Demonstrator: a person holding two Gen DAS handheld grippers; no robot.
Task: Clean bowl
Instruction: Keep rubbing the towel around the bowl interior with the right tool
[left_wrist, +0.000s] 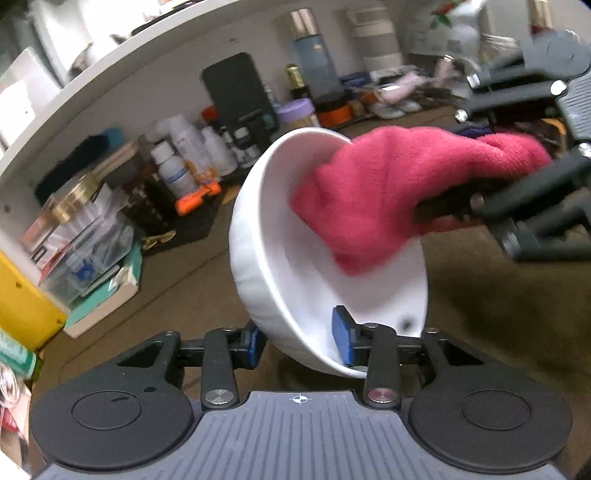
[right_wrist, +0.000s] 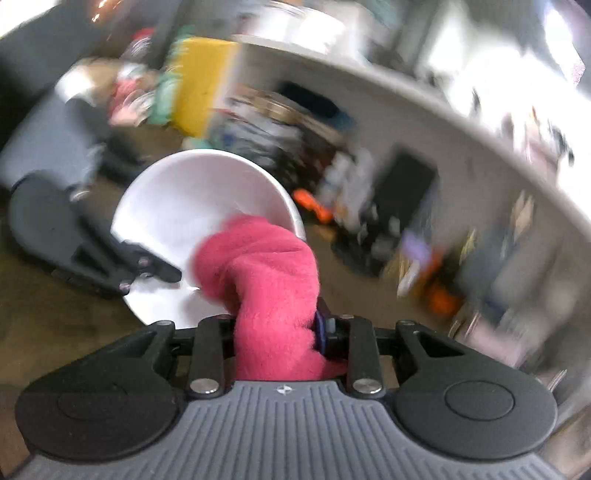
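A white bowl (left_wrist: 288, 258) is held tilted above the brown table, its opening facing right. My left gripper (left_wrist: 299, 343) is shut on the bowl's near rim, one blue pad inside, one outside. My right gripper (left_wrist: 454, 206) comes in from the right, shut on a pink cloth (left_wrist: 373, 199) that is pressed into the bowl. In the right wrist view the pink cloth (right_wrist: 266, 280) is clamped in my right gripper (right_wrist: 277, 332) and reaches into the bowl (right_wrist: 192, 195). The left gripper (right_wrist: 147, 266) holds the bowl's lower left rim there.
Clutter lines the back of the table under a white shelf (left_wrist: 122, 70): medicine bottles (left_wrist: 181, 162), a black slab (left_wrist: 236, 92), a blue bottle (left_wrist: 314, 62), clear boxes (left_wrist: 85, 243), an orange tool (left_wrist: 195, 197). A yellow box (left_wrist: 22, 310) stands at the left. The right wrist view is motion-blurred.
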